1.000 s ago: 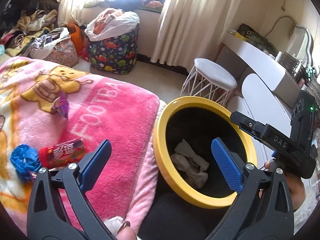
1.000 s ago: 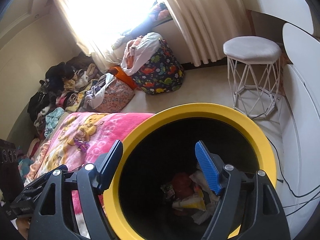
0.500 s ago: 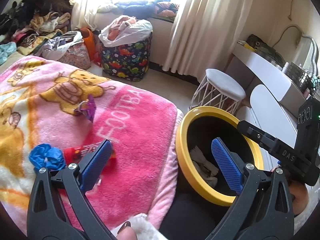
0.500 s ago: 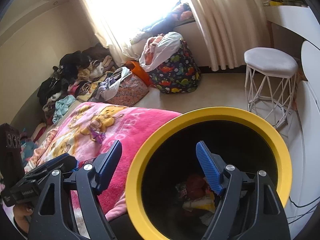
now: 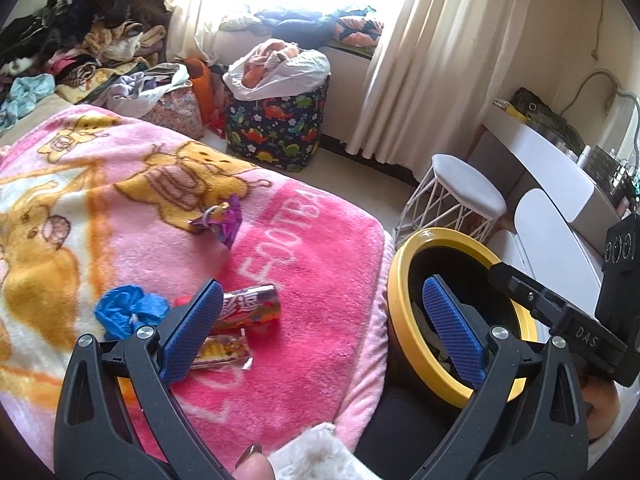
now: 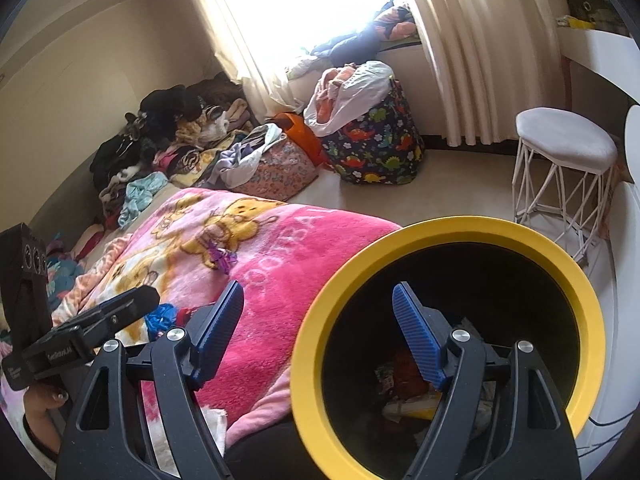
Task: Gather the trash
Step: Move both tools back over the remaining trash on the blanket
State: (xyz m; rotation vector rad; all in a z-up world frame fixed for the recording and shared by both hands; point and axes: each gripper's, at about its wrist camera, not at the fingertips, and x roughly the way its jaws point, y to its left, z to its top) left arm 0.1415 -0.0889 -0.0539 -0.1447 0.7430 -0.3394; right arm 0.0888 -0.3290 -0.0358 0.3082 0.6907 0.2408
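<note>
Between our left tongs [image 5: 324, 324], gaping and empty, lies the pink blanket [image 5: 320, 280], with a red wrapper [image 5: 252, 306] just behind the left pad. Our right tongs [image 6: 318, 326] stand wide, holding nothing, straddling the yellow bin [image 6: 560, 272] rim.

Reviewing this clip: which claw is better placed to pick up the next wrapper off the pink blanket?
Left. The left claw hangs open right over the red wrapper on the blanket, while the right claw, also open and empty, sits mostly over the yellow-rimmed bin.
</note>
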